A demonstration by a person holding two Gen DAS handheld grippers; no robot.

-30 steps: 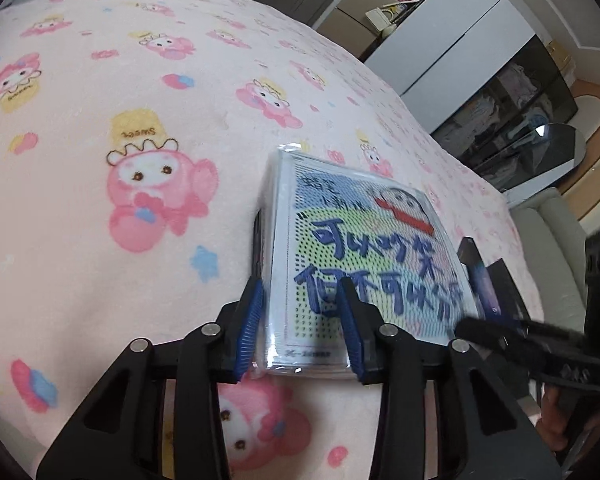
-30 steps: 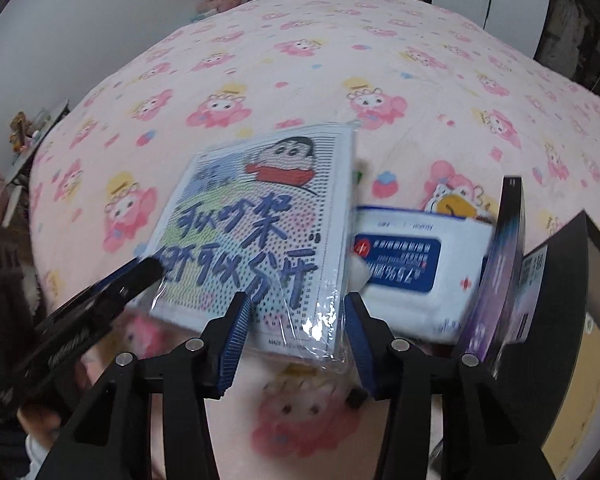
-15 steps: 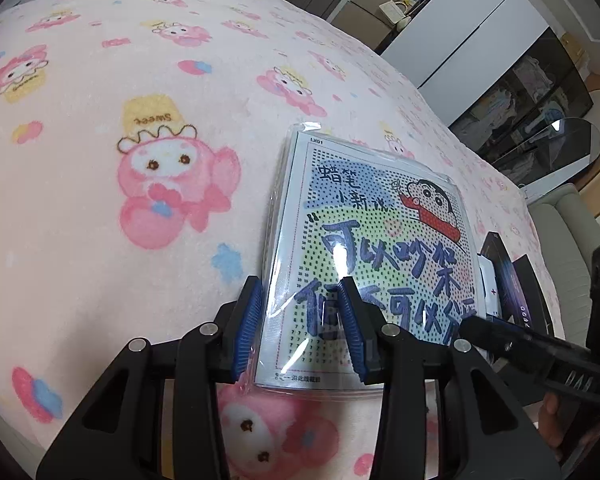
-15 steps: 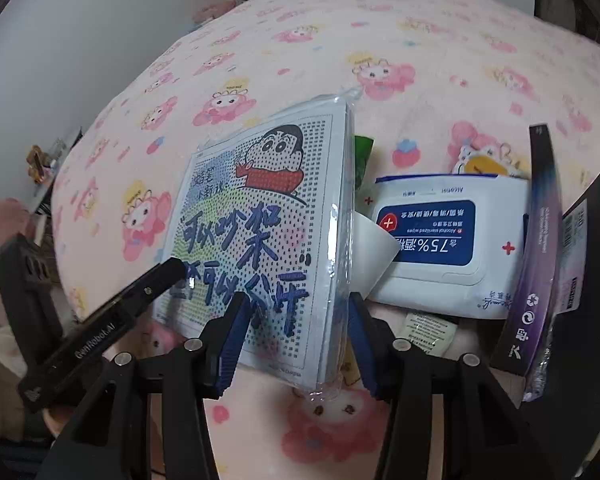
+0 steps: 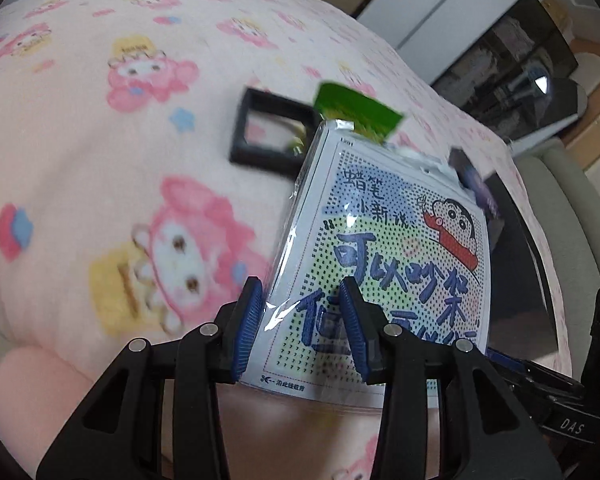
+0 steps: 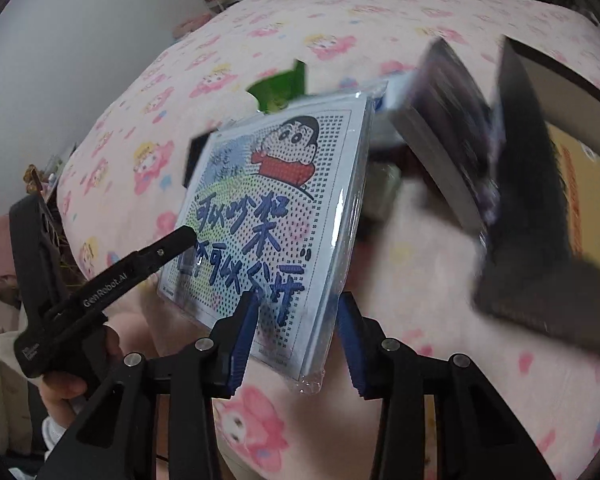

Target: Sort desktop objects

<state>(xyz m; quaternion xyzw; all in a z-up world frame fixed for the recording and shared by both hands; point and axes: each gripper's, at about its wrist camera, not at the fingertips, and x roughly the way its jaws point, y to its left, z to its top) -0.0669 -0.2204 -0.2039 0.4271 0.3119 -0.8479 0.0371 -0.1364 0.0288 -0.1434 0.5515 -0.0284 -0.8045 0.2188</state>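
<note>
The bagged cartoon craft kit (image 5: 387, 264) hangs above the pink bed (image 5: 100, 120), its near corners between both tools' pads: the left hand-held gripper (image 5: 300, 328) clamps it, the right hand-held gripper (image 6: 296, 336) is closing on it. Sorting looks early: a black frame (image 5: 268, 136), green packet (image 5: 355, 110) and dark boxes (image 6: 451, 120) lie unsorted.

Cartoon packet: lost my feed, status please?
Both grippers, left and right, hold the cartoon packet; right closing. Packet lifted off blanket. Black box close right.

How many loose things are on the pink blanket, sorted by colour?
Black: 1, square frame
Green: 1, packet
Blue and white: 1, cartoon kit, held by both grippers
Dark purple: 1, box
Total: 4
</note>
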